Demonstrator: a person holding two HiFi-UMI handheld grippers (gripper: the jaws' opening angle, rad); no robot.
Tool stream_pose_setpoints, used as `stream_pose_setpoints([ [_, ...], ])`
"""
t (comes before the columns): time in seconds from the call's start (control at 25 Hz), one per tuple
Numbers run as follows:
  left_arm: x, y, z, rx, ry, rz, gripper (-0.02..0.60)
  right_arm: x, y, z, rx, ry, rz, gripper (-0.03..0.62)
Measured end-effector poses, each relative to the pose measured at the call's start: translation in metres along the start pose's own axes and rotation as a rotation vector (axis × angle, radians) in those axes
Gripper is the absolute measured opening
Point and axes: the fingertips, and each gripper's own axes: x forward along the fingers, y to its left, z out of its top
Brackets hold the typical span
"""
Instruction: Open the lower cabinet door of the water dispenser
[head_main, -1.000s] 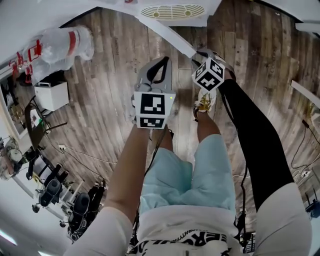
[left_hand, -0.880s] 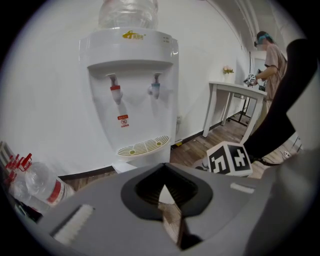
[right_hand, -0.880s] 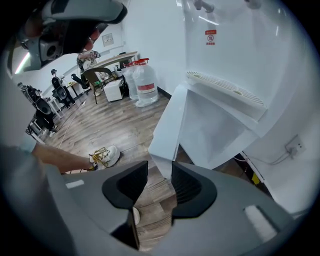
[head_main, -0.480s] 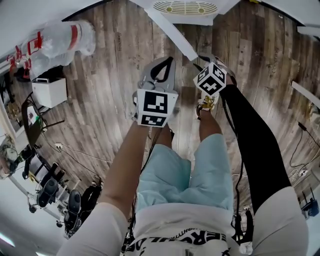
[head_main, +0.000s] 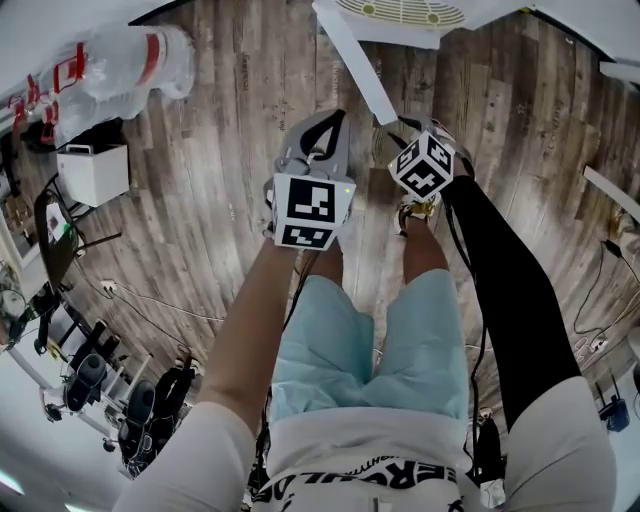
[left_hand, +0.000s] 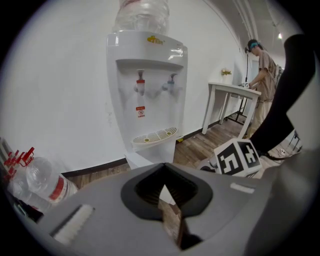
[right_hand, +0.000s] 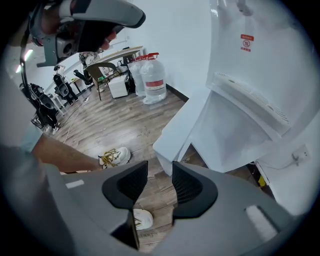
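Right gripper view: right tool (right_hand: 160, 175) has its jaws wide apart and empty. Just ahead, slightly right, the lower cabinet door (right_hand: 181, 129) stands swung out from the water dispenser (right_hand: 260, 75), free edge upright and nearest this tool. Left tool (left_hand: 163, 169) is pinched together, empty, farther off.

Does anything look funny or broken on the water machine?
One thing stands out: the lower cabinet door of the water dispenser is swung wide open toward the room, so the space under the drip grille is uncovered. Nothing looks spilled or broken on the wooden floor.
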Motion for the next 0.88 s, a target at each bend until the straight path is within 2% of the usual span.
stream_pose_setpoints([
  [0.4, -0.020, 0.033, -0.020, 0.004, 0.006, -0.005, 0.055, 0.013, 0.030, 0.022, -0.002, 0.014, 0.002, 0.150],
  [0.88, -0.043, 0.076, -0.044, -0.035, -0.003, 0.041, 0.055, 0.031, 0.064, 0.056, -0.053, 0.024, 0.033, 0.150],
])
